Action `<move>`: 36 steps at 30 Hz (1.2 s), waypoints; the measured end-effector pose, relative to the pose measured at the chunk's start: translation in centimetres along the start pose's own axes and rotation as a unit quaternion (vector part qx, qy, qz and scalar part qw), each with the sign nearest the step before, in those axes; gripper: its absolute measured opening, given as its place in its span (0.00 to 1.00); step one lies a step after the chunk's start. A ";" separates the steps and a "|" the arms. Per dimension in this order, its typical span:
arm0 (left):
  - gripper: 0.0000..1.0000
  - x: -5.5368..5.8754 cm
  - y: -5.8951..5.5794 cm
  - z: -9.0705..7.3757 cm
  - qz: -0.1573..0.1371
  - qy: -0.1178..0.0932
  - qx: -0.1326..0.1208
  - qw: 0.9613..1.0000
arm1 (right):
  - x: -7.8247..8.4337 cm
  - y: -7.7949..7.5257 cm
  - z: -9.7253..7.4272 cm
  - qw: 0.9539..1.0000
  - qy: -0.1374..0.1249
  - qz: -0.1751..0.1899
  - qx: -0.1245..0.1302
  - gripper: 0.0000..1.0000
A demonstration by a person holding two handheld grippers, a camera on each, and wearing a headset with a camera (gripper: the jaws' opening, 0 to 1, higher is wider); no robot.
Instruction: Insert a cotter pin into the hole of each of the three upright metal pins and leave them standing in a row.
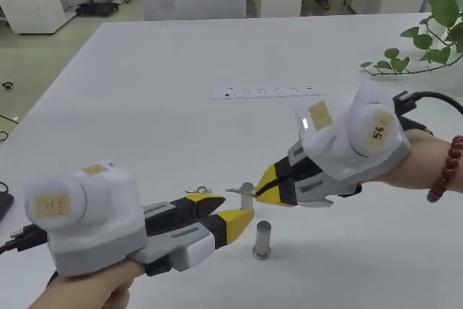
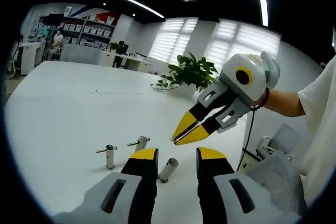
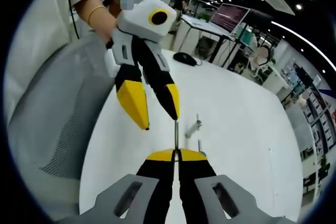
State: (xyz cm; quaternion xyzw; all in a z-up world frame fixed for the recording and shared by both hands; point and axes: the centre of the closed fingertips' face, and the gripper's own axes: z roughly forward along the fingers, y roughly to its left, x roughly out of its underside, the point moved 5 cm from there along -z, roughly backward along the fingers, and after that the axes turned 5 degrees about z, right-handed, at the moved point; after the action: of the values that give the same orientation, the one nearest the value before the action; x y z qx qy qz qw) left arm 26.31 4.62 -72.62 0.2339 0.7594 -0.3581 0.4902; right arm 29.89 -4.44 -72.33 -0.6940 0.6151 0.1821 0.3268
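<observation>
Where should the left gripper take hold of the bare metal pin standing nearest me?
Probably its mid shaft, jaws level, coming from the left. The bare metal pin stands upright, a slim round cylinder, and the open left gripper is beside it; that leaves the top free for the right gripper's cotter pin.

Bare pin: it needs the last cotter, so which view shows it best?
Head view: the bare pin stands whole, unobstructed. Left gripper view shows the pin small, tilted between the jaws. In the right gripper view I cannot tell it apart.
</observation>
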 end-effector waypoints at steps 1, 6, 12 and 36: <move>0.26 0.0 0.0 0.0 -0.005 -0.001 0.001 1.000 | 0.0 0.1 0.0 1.000 0.000 -0.001 -0.001 0.03; 0.20 0.1 0.1 0.3 -0.037 0.006 0.008 0.999 | -0.1 0.7 0.0 1.000 0.003 -0.009 -0.007 0.03; 0.14 0.3 0.0 0.3 -0.048 0.013 0.011 0.999 | -0.2 1.2 0.0 1.000 0.006 -0.019 -0.011 0.03; 0.02 1.1 -0.2 0.1 -0.100 0.023 0.020 0.995 | -0.9 2.3 0.4 0.999 0.015 -0.039 -0.011 0.03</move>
State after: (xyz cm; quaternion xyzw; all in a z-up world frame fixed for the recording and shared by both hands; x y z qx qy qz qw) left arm 25.76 4.43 -73.56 0.1749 0.7826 -0.4148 0.4300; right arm 27.56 -3.56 -72.60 -0.7237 0.5907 0.1656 0.3161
